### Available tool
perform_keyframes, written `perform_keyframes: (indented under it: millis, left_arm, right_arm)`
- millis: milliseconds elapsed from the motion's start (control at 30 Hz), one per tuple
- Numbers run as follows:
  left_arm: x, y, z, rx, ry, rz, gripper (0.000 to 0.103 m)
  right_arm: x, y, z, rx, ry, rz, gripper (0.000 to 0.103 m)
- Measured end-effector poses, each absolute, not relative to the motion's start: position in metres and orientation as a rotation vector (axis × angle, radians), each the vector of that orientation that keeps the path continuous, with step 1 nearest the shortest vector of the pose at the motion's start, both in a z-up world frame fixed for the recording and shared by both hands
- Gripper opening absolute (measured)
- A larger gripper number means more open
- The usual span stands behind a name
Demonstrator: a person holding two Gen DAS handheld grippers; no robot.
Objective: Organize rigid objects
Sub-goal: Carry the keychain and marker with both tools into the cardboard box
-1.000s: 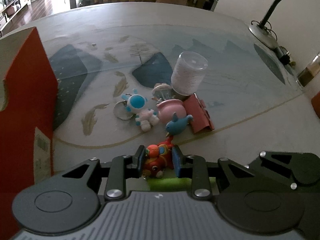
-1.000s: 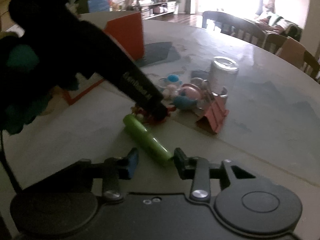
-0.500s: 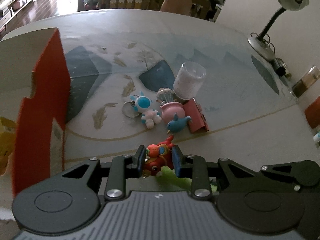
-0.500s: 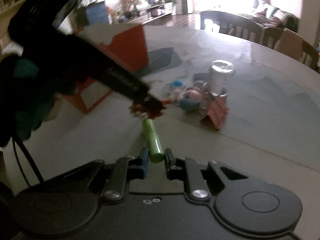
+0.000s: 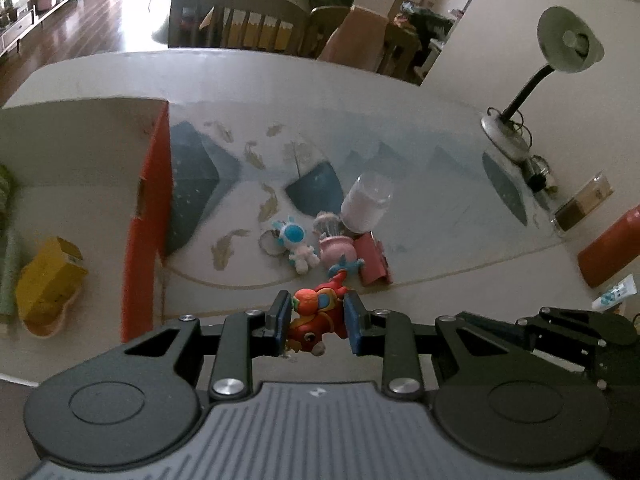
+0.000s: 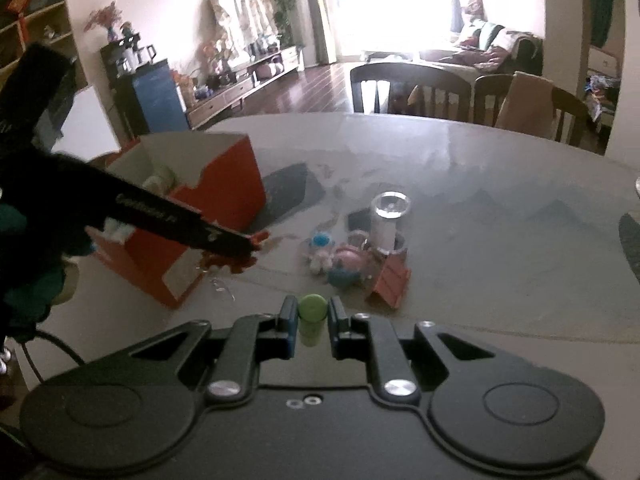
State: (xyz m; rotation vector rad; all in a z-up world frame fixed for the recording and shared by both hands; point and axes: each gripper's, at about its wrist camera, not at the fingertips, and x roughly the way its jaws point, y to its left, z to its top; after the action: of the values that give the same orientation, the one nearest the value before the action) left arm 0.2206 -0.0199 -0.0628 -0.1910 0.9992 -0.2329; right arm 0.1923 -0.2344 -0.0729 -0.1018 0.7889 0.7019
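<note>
At the far left of the left wrist view a yellow item (image 5: 50,284) lies inside the orange box (image 5: 146,240), whose open top faces the camera and whose orange wall stands on the pale worktop (image 5: 440,184). Right of the box, on the printed blue-and-cream mat, a small cluster sits together: a white and blue astronaut figure (image 5: 294,242), a pink pot-shaped toy (image 5: 337,249) touching it, a blue whale toy (image 5: 345,268) just in front, a pink clip (image 5: 374,260) at the right edge of the group, and a clear jar of white contents (image 5: 366,206) standing tilted-looking behind them. Below the cluster, the left hand-held gripper (image 5: 318,322) is clamped narrowly on a red and orange toy figure (image 5: 318,314), which is lifted clear of the worktop between the blue pads. Further right a desk lamp (image 5: 548,76) stands at the worktop's edge, with a red cylinder (image 5: 612,246) lying near the right border.

In the right wrist view the left tool crosses from the left as a dark bar, the red toy at its tip beside the orange box (image 6: 224,200). Right of centre, the right hand-held gripper (image 6: 313,322) is closed tight on a green cylinder (image 6: 311,316), seen end-on between its pads and held above the worktop, with the toy cluster lying beyond it
</note>
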Motion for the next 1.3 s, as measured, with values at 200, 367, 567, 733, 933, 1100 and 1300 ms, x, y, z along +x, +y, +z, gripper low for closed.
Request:
perform_keyframes:
  millis: [200, 367, 567, 733, 933, 1100, 1300]
  left_arm:
    - [0.217, -0.005, -0.04, -0.197, 0.961, -0.244, 0.028]
    - [0.217, 0.013, -0.018, -0.188, 0.926, -0.233, 0.028]
    - [0.217, 0.048, 0.007, -0.188, 0.883, -0.197, 0.028]
    - [0.215, 0.083, 0.022, -0.19, 0.848, -0.16, 0.028]
    - [0.211, 0.127, 0.028, -0.188, 0.836, -0.113, 0.028]
    - [0.211, 0.161, 0.025, -0.191, 0.848, -0.079, 0.028]
    - [0.216, 0.197, 0.007, -0.193, 0.89, -0.04, 0.028]
  right_arm:
    - [0.195, -0.226, -0.047, -0.069, 0.724, 0.688, 0.014]
    - [0.197, -0.209, -0.031, -0.059, 0.685, 0.695, 0.014]
    - [0.198, -0.177, -0.014, -0.073, 0.632, 0.717, 0.014]
    - [0.197, -0.147, -0.004, -0.087, 0.597, 0.742, 0.014]
    - [0.198, -0.108, 0.003, -0.095, 0.579, 0.763, 0.014]
    - [0.196, -0.077, 0.001, -0.115, 0.568, 0.781, 0.014]
    - [0.198, -0.04, -0.021, -0.189, 0.595, 0.772, 0.014]
